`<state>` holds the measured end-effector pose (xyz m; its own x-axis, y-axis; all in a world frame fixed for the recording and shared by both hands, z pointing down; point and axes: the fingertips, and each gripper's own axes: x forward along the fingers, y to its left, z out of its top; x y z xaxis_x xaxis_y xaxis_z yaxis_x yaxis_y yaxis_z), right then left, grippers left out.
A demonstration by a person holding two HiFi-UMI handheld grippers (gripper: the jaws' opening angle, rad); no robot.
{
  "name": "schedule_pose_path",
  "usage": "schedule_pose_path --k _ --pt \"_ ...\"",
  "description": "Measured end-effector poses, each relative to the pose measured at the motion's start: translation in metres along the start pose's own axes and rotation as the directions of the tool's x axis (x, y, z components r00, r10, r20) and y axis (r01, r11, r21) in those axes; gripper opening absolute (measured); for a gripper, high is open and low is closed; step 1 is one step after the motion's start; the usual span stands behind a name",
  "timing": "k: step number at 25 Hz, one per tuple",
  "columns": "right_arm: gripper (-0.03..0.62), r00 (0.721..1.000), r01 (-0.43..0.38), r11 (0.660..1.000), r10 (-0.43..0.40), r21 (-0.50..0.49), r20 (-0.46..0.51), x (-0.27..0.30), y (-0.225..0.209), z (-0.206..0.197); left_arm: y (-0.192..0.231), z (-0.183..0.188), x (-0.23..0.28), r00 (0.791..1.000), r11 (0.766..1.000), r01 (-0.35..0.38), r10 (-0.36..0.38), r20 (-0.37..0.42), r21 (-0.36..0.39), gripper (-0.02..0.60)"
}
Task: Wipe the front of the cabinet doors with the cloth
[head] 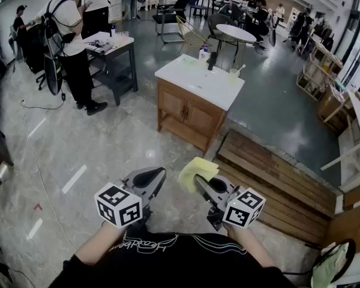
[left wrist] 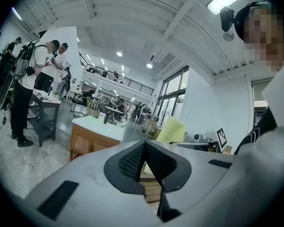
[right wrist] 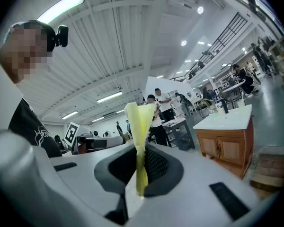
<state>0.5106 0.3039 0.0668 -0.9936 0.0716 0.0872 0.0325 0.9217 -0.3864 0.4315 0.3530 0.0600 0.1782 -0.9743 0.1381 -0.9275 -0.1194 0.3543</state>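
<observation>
A wooden cabinet [head: 189,114] with two front doors and a white top stands a few steps ahead of me on the floor; it also shows as the cabinet [left wrist: 87,144] and the cabinet [right wrist: 227,148] in the gripper views. My right gripper [head: 199,180] is shut on a yellow cloth [head: 196,171], which sticks up from its jaws as the cloth [right wrist: 139,126]. My left gripper [head: 159,174] is shut with nothing in it, held beside the right one near my body. Both grippers are well short of the cabinet.
A soap bottle [head: 203,54] and small items stand on the cabinet top. A wooden pallet platform [head: 276,176] lies right of the cabinet. A person [head: 72,44] stands at a dark table [head: 114,47] to the left. Chairs, tables and shelves fill the back.
</observation>
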Motion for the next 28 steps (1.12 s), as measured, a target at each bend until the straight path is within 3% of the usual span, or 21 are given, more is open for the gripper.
schedule_pose_path --k 6,14,24,28 --pt "0.041 1.000 0.011 1.000 -0.011 0.020 0.011 0.011 -0.012 -0.002 0.013 -0.005 0.005 1.000 1.000 0.020 -0.020 -0.012 0.002 0.006" --pt "0.041 0.999 0.030 0.997 -0.032 0.077 0.024 0.070 -0.038 -0.006 0.075 -0.020 0.018 0.997 0.996 0.025 -0.031 -0.070 -0.087 0.006" --pt "0.041 0.995 0.076 0.984 -0.063 0.163 -0.080 0.214 -0.082 -0.025 0.232 0.001 0.013 0.993 0.985 0.003 -0.023 -0.113 -0.173 0.006" --pt "0.041 0.994 0.098 0.982 -0.090 0.160 -0.058 0.279 -0.093 -0.008 0.302 0.023 0.003 0.991 0.983 -0.004 -0.021 -0.135 -0.184 0.006"
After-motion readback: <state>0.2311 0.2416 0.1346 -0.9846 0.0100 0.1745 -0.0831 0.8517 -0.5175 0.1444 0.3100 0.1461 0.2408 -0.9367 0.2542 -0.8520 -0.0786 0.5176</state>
